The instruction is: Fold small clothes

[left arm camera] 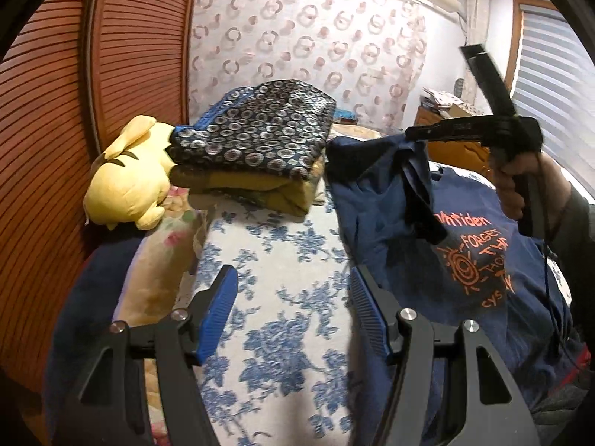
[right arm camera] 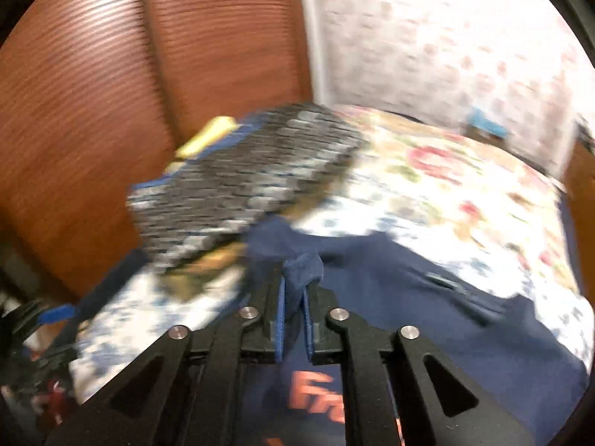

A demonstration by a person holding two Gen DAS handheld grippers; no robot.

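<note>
A navy T-shirt [left arm camera: 472, 260] with orange print lies on the bed's floral sheet [left arm camera: 282, 297] at the right. My right gripper [left arm camera: 414, 134] is shut on a bunched edge of the shirt and holds it lifted above the bed. In the blurred right wrist view the gripper [right arm camera: 293, 297] pinches navy cloth [right arm camera: 303, 264] between its blue pads. My left gripper [left arm camera: 293, 297] is open and empty, low over the sheet just left of the shirt.
A stack of folded cloth, dark ring-patterned [left arm camera: 256, 130] over yellow, sits at the bed's far end beside a yellow plush toy [left arm camera: 126, 174]. A brown louvred door [left arm camera: 74, 111] stands on the left. A patterned curtain hangs behind.
</note>
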